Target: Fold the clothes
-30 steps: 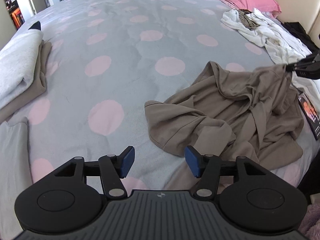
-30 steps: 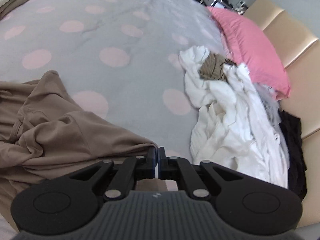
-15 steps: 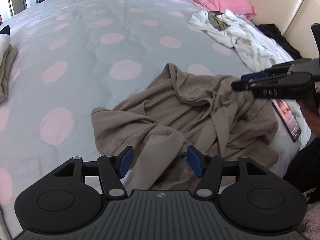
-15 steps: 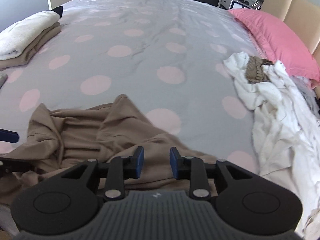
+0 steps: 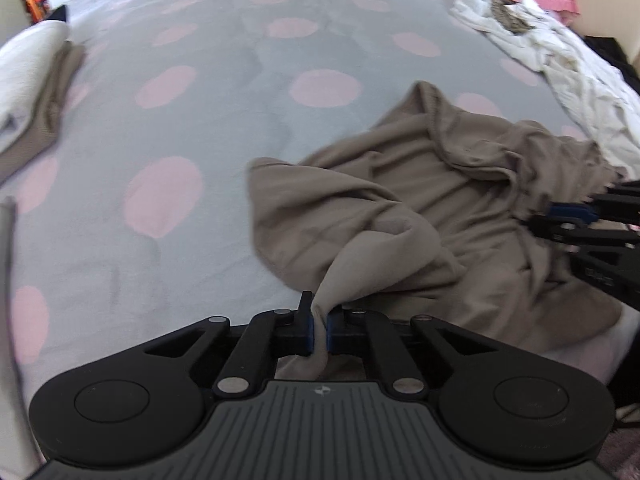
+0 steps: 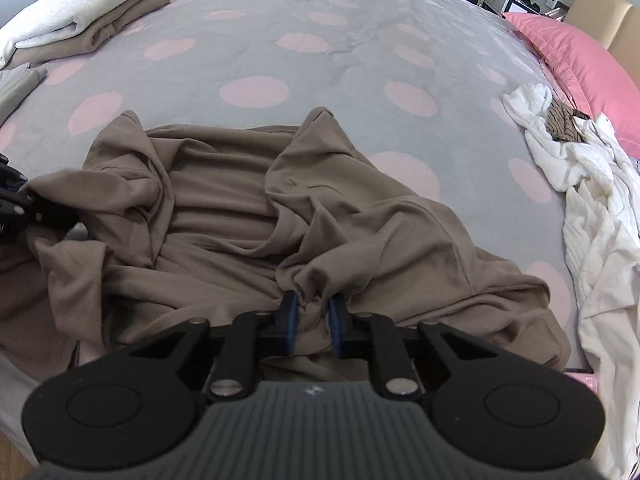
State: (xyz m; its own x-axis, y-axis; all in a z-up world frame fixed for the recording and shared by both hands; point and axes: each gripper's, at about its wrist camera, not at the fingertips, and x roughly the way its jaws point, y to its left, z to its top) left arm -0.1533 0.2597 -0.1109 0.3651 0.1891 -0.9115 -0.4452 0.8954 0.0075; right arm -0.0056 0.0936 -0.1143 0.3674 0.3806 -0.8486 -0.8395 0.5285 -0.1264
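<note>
A crumpled brown garment (image 5: 400,208) lies on the near part of the bed, spread across the middle of the right wrist view (image 6: 224,200). My left gripper (image 5: 318,320) is shut on a pulled-up fold at the garment's near left edge. My right gripper (image 6: 314,312) grips the near right edge; its jaws are closing with a bunch of brown cloth squeezed between the blue pads. Each gripper shows in the other's view: the right one (image 5: 568,216) at the garment's right side, the left one (image 6: 16,204) at its left.
The grey bedspread with pink dots (image 5: 200,120) stretches beyond the garment. Folded white and tan clothes (image 6: 80,28) are stacked at the far left. A heap of white laundry (image 6: 592,184) lies at the right beside a pink pillow (image 6: 580,56).
The left gripper came down onto the garment's edge and shut on a fold. The right gripper let go, swung left over the garment, then began closing on its near edge.
</note>
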